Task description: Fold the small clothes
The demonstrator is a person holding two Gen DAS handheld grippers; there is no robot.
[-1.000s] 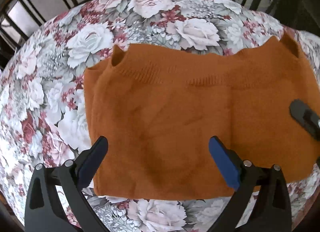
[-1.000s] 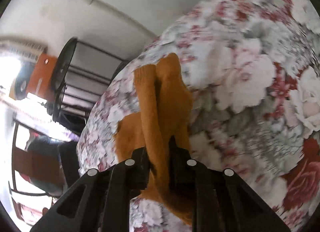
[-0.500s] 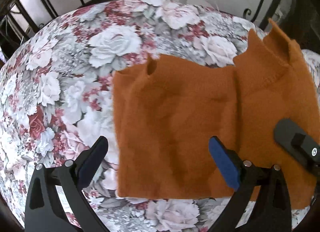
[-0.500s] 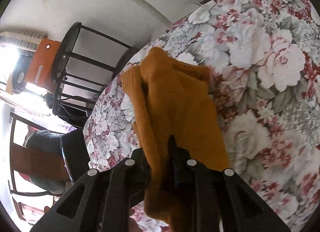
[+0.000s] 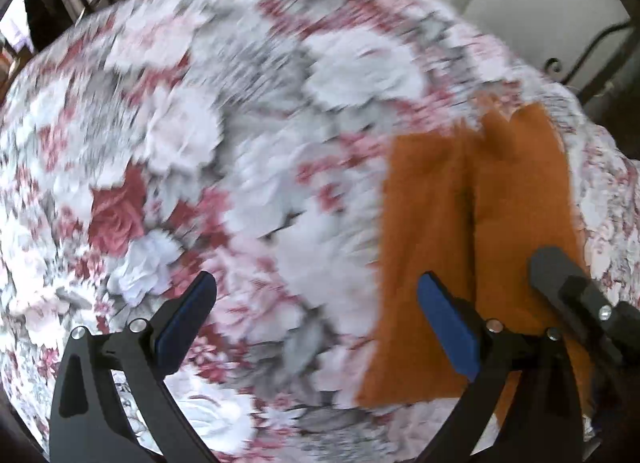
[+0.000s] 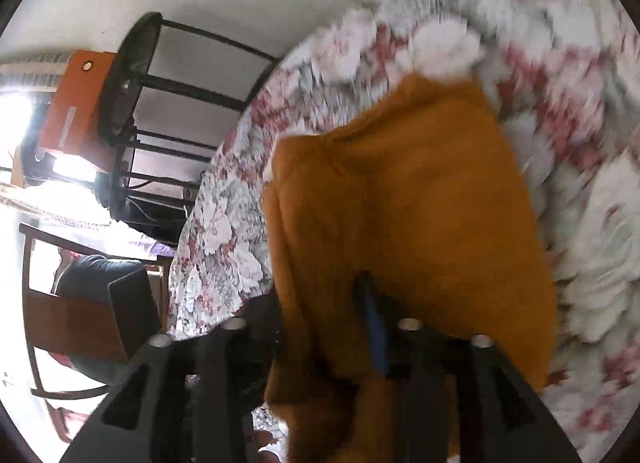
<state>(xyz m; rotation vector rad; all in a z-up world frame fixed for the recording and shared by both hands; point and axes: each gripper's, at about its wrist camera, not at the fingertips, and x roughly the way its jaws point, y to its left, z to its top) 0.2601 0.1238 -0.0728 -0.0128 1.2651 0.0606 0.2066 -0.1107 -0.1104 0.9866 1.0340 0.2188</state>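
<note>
The orange knit garment, spread wide across the floral-covered surface a second ago, now lies doubled into a narrower stack at the right of the left wrist view, one half laid over the other with a seam-like line down its middle. The left gripper has swung away over bare floral cloth, its blue-padded jaws standing wide apart with nothing between them. The right gripper sits low at the garment's near edge; its jaws are opening, and orange knit is between them, bunched around the blue pad. Both views are smeared by motion, so fine edges are hard to read. The fold looks laid but not yet settled. The risk from here, as a judgement: if the right gripper pulls back before the knit has dropped free of its pads, the soft fabric could snag and drag the top layer askew, undoing the alignment of the two halves.
</note>
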